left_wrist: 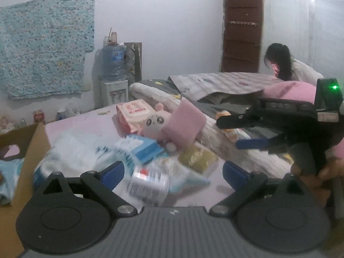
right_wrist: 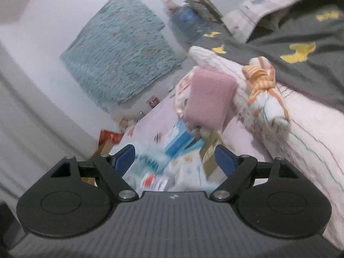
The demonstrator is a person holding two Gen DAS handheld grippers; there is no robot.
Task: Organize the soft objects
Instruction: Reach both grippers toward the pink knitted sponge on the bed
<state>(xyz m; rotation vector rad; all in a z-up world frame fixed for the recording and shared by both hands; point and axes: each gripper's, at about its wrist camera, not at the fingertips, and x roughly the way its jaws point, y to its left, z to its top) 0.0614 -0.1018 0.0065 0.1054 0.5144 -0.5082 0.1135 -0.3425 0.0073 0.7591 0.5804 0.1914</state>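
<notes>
- The left gripper (left_wrist: 173, 168) is seen with its fingers spread wide; nothing is pinched between them.
- The right gripper (right_wrist: 175, 158) is likewise seen with fingers spread and empty.
- A heap of soft packets (left_wrist: 133, 150) is spread on the pink sheet (left_wrist: 81, 122), taken here as the landmark.
- A pink folded cloth (left_wrist: 182, 126) is propped at the heap's far side, touching a pink plush toy (left_wrist: 153, 123).
- A cardboard box (left_wrist: 28, 148) is seen at the sheet's left edge.
</notes>
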